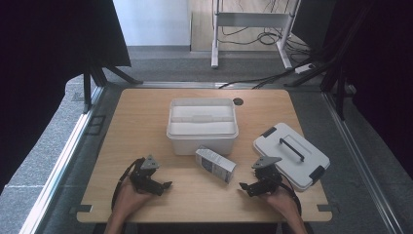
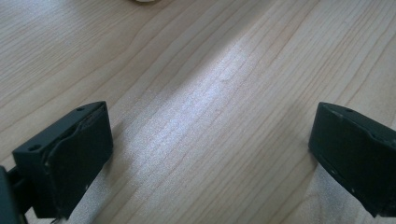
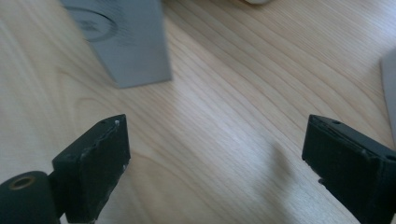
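On the pale wooden table (image 1: pixel 146 126), both grippers rested low near the person's edge, and nothing had been picked up yet. The left gripper (image 1: pixel 164 185) sat with its jaws spread apart over bare wood. The right gripper (image 1: pixel 242 185) also stood wide apart, with empty tabletop between its black jaws. In the right gripper view, the small grey and white carton (image 3: pixel 123 42) lay just ahead and to the left, still clear of the pads.

From above, that carton (image 1: pixel 215 165) lay on its side between the two grippers, just in front of the open white plastic storage box (image 1: pixel 202 126), close to its near wall though I couldn't tell whether they touched. The box's white lid with dark latches and a handle (image 1: pixel 291 155) lay off to the right, near the right hand.

It looked like the reaching step, with the right gripper nearest the carton. I judged the next move would be for that gripper to slide forward and turn a little toward the carton, so the jaws straddled its narrow faces. Then they could close, and the carton could be lifted over the box's rim. Because the carton lay askew, the approach would need lining up first.
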A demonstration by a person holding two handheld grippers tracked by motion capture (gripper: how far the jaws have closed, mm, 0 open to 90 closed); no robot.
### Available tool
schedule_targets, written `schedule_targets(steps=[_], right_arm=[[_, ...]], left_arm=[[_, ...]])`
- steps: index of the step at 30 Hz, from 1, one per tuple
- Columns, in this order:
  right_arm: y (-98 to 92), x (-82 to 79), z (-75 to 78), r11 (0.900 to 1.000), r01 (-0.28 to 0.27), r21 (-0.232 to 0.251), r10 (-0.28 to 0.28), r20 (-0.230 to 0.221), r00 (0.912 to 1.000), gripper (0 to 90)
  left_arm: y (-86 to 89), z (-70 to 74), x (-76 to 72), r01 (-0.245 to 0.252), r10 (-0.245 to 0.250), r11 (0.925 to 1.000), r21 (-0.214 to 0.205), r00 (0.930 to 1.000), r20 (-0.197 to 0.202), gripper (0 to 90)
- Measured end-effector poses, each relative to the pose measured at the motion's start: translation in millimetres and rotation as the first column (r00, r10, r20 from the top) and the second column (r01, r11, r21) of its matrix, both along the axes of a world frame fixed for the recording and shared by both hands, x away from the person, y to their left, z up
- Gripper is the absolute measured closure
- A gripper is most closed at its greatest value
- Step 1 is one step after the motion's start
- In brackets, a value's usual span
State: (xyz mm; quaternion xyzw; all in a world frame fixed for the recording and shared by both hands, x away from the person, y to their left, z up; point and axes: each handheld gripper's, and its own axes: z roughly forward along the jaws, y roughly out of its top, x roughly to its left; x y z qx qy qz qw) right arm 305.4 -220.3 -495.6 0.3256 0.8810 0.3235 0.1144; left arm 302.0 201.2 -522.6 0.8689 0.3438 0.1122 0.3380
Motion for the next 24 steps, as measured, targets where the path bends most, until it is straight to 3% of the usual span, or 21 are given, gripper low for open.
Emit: schedule_targets(steps=[3, 9, 14, 15, 18, 20, 23, 24], right_arm=[[10.0, -0.7, 10.7, 0.9995, -0.032, 0.002, 0.032, -0.047, 0.9984, 9.3], [29.8, 0.4, 32.9, 0.9953, -0.093, -0.027, 0.090, -0.095, 0.9914, 9.6], [46.9, 4.4, 48.7, 0.9902, -0.127, -0.057, 0.121, -0.104, 0.9871, 13.4], [57.3, 7.9, 54.9, 0.9852, -0.143, -0.095, 0.132, -0.106, 0.9855, 16.7], [68.0, 12.7, 59.9, 0.9783, -0.160, -0.131, 0.146, -0.112, 0.9829, 22.9], [82.2, 23.2, 63.9, 0.9676, -0.178, -0.179, 0.158, -0.121, 0.9800, 29.3], [90.8, 30.6, 63.9, 0.9613, -0.190, -0.199, 0.165, -0.137, 0.9768, 32.0], [98.8, 37.6, 62.5, 0.9515, -0.212, -0.223, 0.179, -0.157, 0.9712, 34.0]], left_arm=[[0.0, 0.0, 0.0, 0.000, 0.000, 1.0000, 0.000, 1.0000, 0.000, 0.0], [0.0, 0.0, 0.0, 0.001, -0.001, 1.0000, 0.000, 1.0000, 0.000, 0.0], [0.2, 0.1, 0.1, 0.003, -0.003, 1.0000, 0.002, 1.0000, 0.000, 0.0], [0.0, 0.0, 0.1, 0.000, 0.000, 1.0000, -0.001, 1.0000, 0.000, 0.0], [0.0, 0.0, 0.1, 0.001, -0.001, 1.0000, -0.001, 1.0000, 0.000, 0.0], [0.0, 0.1, 0.1, 0.001, -0.001, 1.0000, 0.000, 1.0000, -0.001, 0.0], [0.0, 0.1, 0.0, 0.001, -0.001, 1.0000, 0.000, 1.0000, 0.000, 0.0], [0.1, 0.1, 0.2, 0.002, -0.002, 1.0000, 0.002, 1.0000, 0.002, 0.0]])
